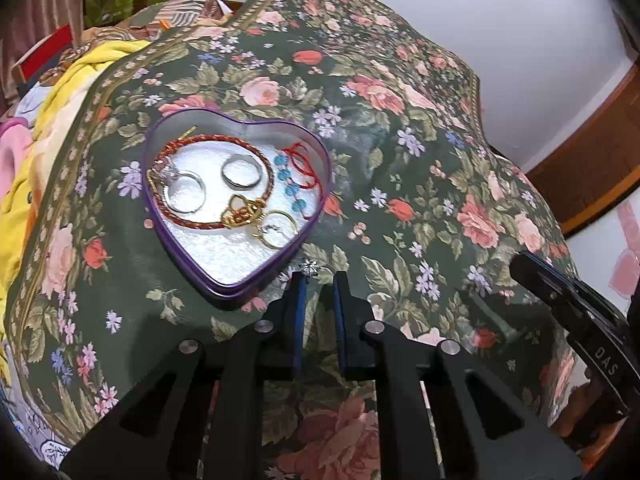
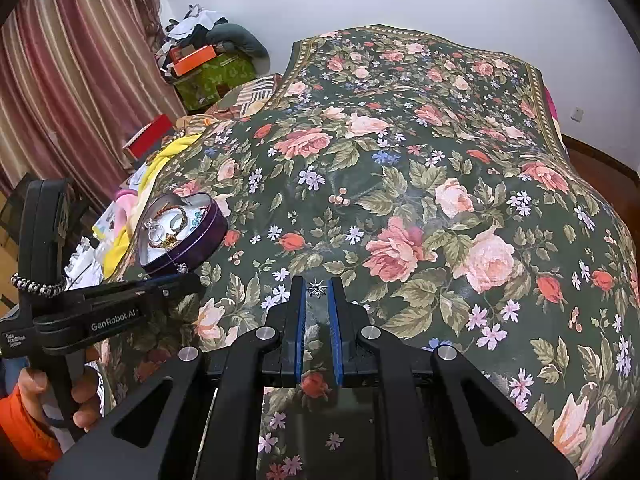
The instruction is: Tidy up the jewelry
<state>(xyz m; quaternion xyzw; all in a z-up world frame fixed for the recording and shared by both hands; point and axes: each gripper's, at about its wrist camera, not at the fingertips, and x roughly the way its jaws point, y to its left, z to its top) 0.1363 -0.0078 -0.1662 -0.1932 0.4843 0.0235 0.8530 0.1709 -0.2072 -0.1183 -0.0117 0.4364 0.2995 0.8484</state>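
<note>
The right gripper [image 2: 317, 281] has its jaws drawn almost together, and a tiny silver star [image 2: 317, 289] fills the slit at their tips; it looks clamped there, not lying on the floral cloth [image 2: 400, 184] behind. From these jaws the heart-shaped tin [image 2: 208, 236] lies at 10 o'clock, well apart, with the left gripper [image 1: 318, 276] in between, so the star's way home runs up and left past that other tool.

The left gripper is far nearer the tin: in its own view the tin's rim [image 1: 240, 294] sits just beside the tips at 10 o'clock, the heart's point aimed at 6 o'clock toward the jaws and its lobes at 12. Those jaws also stand nearly together. A small sparkling pendant [image 1: 310, 267] sits at the tip of the 9 o'clock finger, just outside the rim; whether the pads actually pinch it I cannot tell.

The star is round-ish (no long axis to speak of). The pendant does have one: in the right view a hair-thin chain [image 2: 175, 254] runs from the tin at 11 o'clock down to it at 5.
</note>
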